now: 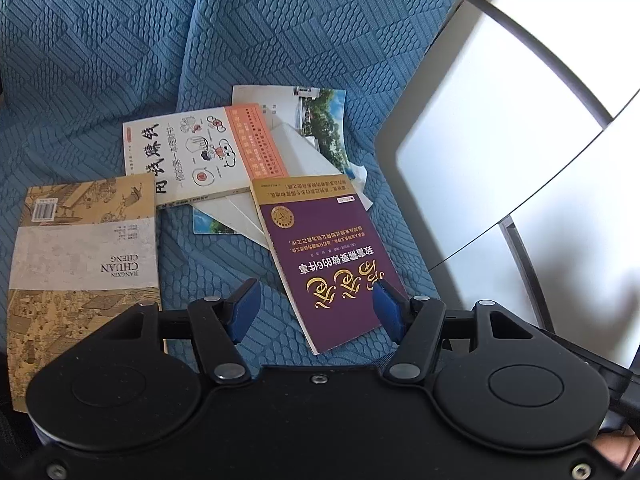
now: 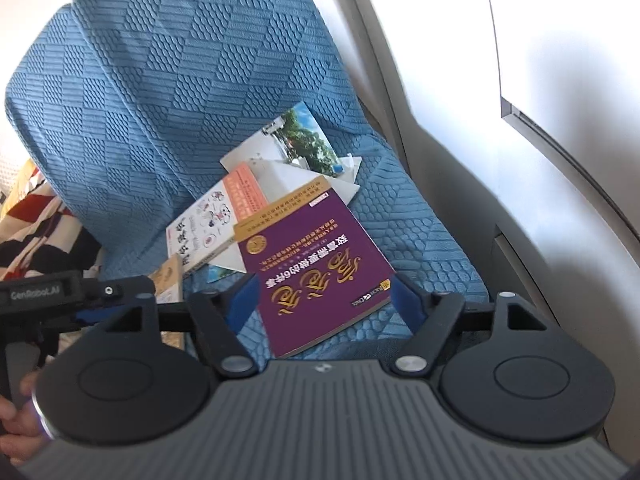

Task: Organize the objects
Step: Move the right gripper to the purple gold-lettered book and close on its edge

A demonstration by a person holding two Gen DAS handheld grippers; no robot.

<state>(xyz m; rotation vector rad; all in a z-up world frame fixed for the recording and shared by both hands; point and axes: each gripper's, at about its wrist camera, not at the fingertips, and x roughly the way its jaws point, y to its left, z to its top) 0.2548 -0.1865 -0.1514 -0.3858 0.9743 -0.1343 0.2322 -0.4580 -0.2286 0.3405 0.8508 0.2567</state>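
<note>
A purple book point(image 1: 324, 256) with gold lettering lies flat on the blue textured seat cover point(image 1: 120, 80). My left gripper point(image 1: 316, 300) is open, its blue pads point(image 1: 244, 308) on either side of the book's near end without pressing it. The right gripper point(image 2: 324, 296) is open too and straddles the same purple book point(image 2: 316, 264). Behind lie a white cartoon-cover book point(image 1: 188, 152), a photo brochure point(image 1: 320, 120) and white paper point(image 1: 296, 152). A tan book point(image 1: 84, 256) rests at the left.
A white panel with dark frame lines point(image 1: 500, 120) rises right of the seat. The seat back point(image 2: 180, 80) stands behind the pile. A patterned cloth point(image 2: 36, 216) lies left of the seat. A hand point(image 2: 16, 412) grips a black handle point(image 2: 40, 296) at the lower left.
</note>
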